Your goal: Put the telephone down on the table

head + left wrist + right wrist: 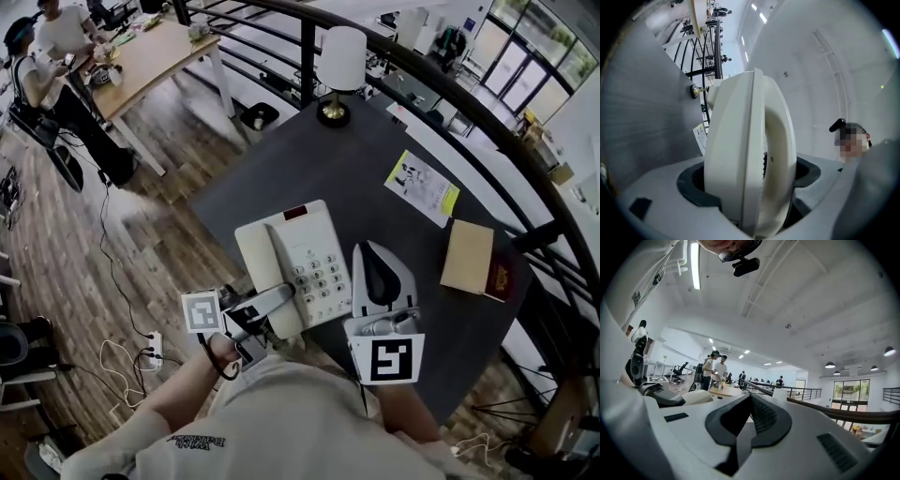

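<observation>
right now my left gripper (284,297) has its fingers clamped on the phone (302,258) at its near edge, over the surface (347,169). my right gripper (377,267), fingers together and empty, is just beside the phone.

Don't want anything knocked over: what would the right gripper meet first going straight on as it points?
Likely the lamp at the table's far edge, with the railing just behind it; depth is unclear. The right gripper is shut and empty.
</observation>
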{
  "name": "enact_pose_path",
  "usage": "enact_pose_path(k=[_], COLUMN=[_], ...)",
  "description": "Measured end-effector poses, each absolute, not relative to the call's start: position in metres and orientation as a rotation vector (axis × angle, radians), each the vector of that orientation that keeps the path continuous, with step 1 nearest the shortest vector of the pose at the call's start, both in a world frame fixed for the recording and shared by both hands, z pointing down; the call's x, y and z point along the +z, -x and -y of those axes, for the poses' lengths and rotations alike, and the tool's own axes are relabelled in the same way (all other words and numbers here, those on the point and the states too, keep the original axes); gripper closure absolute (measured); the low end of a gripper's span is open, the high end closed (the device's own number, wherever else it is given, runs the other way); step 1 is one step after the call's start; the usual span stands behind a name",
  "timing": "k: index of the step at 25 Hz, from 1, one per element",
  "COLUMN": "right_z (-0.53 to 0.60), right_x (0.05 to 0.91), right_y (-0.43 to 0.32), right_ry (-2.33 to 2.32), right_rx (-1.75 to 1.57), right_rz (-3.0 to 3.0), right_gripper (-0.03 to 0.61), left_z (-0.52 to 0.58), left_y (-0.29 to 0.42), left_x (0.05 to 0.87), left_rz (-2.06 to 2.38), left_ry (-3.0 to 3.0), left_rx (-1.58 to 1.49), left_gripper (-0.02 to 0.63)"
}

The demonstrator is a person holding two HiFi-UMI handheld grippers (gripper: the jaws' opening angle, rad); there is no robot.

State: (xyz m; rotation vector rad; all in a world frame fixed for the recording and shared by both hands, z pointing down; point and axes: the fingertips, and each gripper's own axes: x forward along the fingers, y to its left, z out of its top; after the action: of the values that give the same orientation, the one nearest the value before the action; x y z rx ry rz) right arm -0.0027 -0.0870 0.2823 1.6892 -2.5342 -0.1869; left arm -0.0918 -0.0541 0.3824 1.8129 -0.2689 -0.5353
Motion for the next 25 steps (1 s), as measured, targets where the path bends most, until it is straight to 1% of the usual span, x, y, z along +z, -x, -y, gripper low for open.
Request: enact_pose_path(k=[7, 12, 25], right_z=[0.143, 0.157, 0.165], right_x=[0.292, 0.297, 0.308], right_y=[-0.018, -0.028, -0.020], right_ry=[-1.718, -1.754, -1.695], right_rx=[-0.126, -0.118, -0.040], right_rz=[2.480, 2.457, 2.505], right_gripper=[0.577, 0.577, 0.577], left_z=[0.121, 0.129, 0.129], left_y=[0.074, 0.064, 0.060], left_x=[0.388, 0.394, 0.401], left_rz=[0.262, 0.253, 0.279], left_ry=[-1.831, -1.813, -1.780], left_rx=[-0.483, -0.473, -0.446], left_gripper=[0.178, 0.178, 0.178])
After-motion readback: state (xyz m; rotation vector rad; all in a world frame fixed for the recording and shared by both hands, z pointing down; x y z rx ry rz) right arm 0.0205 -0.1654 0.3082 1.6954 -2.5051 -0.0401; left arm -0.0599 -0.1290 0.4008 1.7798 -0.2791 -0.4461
